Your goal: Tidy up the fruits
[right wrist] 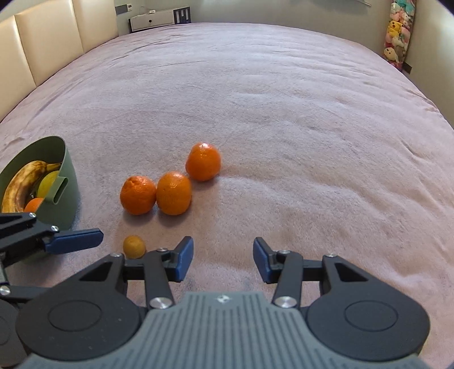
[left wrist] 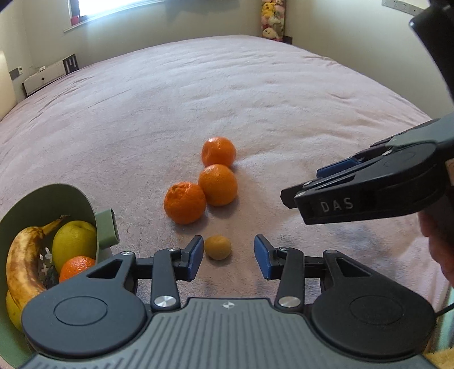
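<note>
- Left wrist view: my left gripper point(left wrist: 228, 257) has its jaws partly apart around a small yellowish fruit point(left wrist: 218, 247) lying on the pink bedspread point(left wrist: 255, 99); the pads don't touch it. Three oranges point(left wrist: 217, 184) sit just beyond. A green bowl point(left wrist: 56, 195) holding a banana point(left wrist: 21, 261) stands left.
- Right wrist view: my right gripper point(right wrist: 223, 257) is partly open with nothing between the jaws, only bedspread.

Soft daylight enters from a blown-out window point(left wrist: 113, 5) at the top left of the left wrist view, leaving both pictures evenly bright. The oranges point(left wrist: 218, 184) cast faint shadows on the bed point(left wrist: 255, 99). Fisheye bending curves the bed's edges and walls; corners go dark, and everything is slightly soft
</note>
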Demonstrator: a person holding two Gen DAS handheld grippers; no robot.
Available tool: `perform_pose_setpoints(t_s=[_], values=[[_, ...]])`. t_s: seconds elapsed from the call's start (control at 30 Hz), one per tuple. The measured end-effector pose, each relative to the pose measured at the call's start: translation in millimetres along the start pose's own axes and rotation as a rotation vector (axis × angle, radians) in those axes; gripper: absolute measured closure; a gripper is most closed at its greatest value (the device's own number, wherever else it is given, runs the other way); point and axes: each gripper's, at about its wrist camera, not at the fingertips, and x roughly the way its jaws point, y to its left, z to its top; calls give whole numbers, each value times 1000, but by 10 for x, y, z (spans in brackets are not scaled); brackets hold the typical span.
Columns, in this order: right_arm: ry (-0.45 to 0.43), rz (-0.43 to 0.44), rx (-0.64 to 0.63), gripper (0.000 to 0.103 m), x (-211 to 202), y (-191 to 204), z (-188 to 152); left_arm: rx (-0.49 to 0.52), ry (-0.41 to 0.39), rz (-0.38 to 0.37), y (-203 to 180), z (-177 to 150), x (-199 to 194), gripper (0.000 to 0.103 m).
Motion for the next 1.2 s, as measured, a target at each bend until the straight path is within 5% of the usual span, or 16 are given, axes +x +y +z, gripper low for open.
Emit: perform_pose_setpoints(t_s=[0.5,0.83,1.2], values=[[-32,68,-48,58,256,79,53,-106,71,2,127,-61,330,61],[-15,56,-94,59,312,175,94,-116,60,-26,164,-31,387,74],[-19,99,-118,66,377,312,204,-71,58,-16,174,69,237,74]])
